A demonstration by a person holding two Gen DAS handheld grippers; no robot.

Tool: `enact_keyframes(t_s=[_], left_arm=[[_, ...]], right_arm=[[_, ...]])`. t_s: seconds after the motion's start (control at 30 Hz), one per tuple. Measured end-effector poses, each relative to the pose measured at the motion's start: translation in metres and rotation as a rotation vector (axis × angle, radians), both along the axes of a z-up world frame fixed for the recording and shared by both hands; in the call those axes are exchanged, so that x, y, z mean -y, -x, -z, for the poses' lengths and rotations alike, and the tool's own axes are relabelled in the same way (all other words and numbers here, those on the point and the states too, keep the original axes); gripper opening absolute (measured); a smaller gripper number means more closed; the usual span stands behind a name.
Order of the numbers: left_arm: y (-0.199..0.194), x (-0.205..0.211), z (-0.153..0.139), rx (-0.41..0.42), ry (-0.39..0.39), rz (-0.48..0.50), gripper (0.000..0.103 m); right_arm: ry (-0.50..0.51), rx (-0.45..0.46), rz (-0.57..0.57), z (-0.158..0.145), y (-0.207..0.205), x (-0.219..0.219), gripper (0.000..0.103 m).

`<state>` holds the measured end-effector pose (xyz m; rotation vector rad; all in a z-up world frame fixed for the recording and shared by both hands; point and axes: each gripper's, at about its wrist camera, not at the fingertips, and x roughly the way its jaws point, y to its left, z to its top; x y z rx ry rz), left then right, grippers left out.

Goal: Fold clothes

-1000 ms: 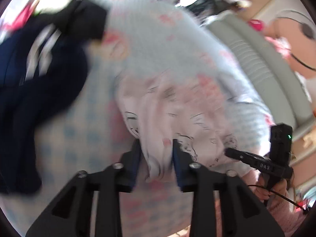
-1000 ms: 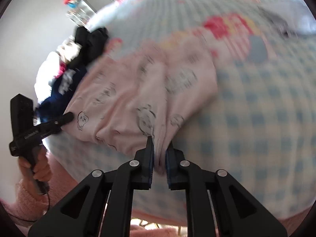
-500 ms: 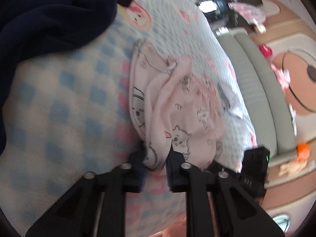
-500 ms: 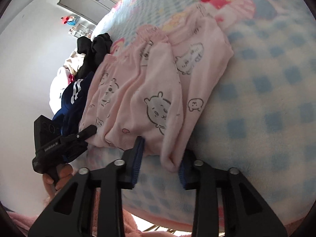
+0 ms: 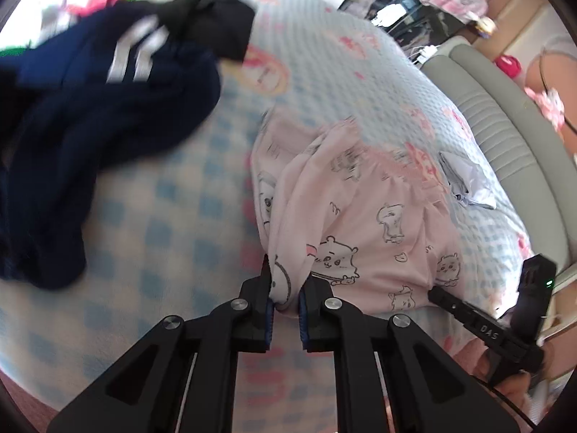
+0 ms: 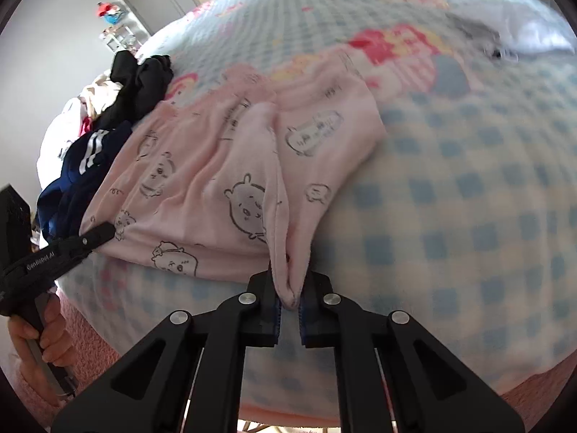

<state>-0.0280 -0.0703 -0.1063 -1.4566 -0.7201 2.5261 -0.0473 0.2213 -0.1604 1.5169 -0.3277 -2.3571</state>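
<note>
A pale pink soft cotton garment printed with small black-outlined cartoon bears is lying bunched and partly doubled over on a bed, near the edge closest to the person. In the right wrist view the same pink garment is spreading away from the camera in loose folds, with a ridge of cloth running down its middle toward the tongs.

The left gripper, a pair of black plastic tongs with blue pads, is pinching a gathered corner of the pink cloth between its narrowly spaced fingers. The right gripper, of the same make, is likewise clamping a folded hem of the garment, the cloth filling the narrow gap between its pads. Each gripper is also showing at the side of the other's view, gripped by a hand in a fuzzy pink sleeve.

Beneath the garment, a fleecy bedspread checked in light blue and cream with pink cartoon patches is covering the bed. To the left of the pink garment, a crumpled navy blue garment with white stripes is lying on the bedspread, apart from the pink cloth, and a black piece of clothing is resting at its far end. A small white crumpled item is sitting on the bedspread just beyond the pink garment. A grey ribbed padded bed frame is running along the far side.
</note>
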Motion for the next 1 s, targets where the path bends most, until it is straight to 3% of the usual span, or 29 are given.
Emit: enact_keyframes(t_s=[0.1, 0.27, 0.4, 0.47, 0.53, 0.63, 0.7, 0.77, 0.83, 0.87, 0.97, 1.0], left_arm=[[-0.010, 0.009, 0.015, 0.042, -0.066, -0.011, 0.016], [-0.019, 0.036, 0.006, 0.013, -0.107, -0.085, 0.022], [-0.025, 0.043, -0.025, -0.097, -0.056, -0.110, 0.019], [-0.020, 0.032, -0.039, -0.161, -0.039, -0.055, 0.021], [-0.010, 0.012, -0.043, -0.180, -0.007, 0.031, 0.032], [0.005, -0.030, -0.030, -0.167, 0.053, 0.179, 0.037], [0.014, -0.045, -0.016, -0.125, 0.102, 0.204, 0.037], [0.023, -0.046, 0.003, -0.050, 0.192, 0.164, 0.035], [0.021, -0.029, 0.012, -0.023, 0.171, 0.124, 0.021], [0.019, -0.019, 0.010, -0.021, 0.163, 0.104, 0.020], [0.012, 0.006, 0.000, -0.016, 0.236, 0.033, 0.022], [0.011, 0.010, -0.004, -0.022, 0.266, 0.018, 0.030]], right_arm=[[0.048, 0.037, 0.028, 0.004, -0.001, -0.012, 0.005], [0.144, 0.055, 0.091, -0.001, -0.004, -0.038, 0.011], [0.096, -0.068, 0.124, -0.039, -0.011, -0.051, 0.018], [0.084, -0.117, 0.087, -0.053, -0.008, -0.044, 0.019], [0.039, -0.113, 0.058, -0.047, -0.002, -0.035, 0.021], [-0.028, -0.106, 0.015, -0.038, 0.005, -0.022, 0.023], [-0.072, -0.101, -0.013, -0.032, 0.011, -0.013, 0.023], [-0.117, -0.096, -0.042, -0.026, 0.016, -0.004, 0.019], [-0.161, -0.091, -0.070, -0.020, 0.021, 0.005, 0.010], [-0.183, -0.089, -0.085, -0.017, 0.024, 0.009, 0.006], [-0.231, -0.094, -0.095, -0.016, 0.030, 0.014, 0.001], [-0.235, -0.104, -0.077, -0.021, 0.030, 0.011, 0.004]])
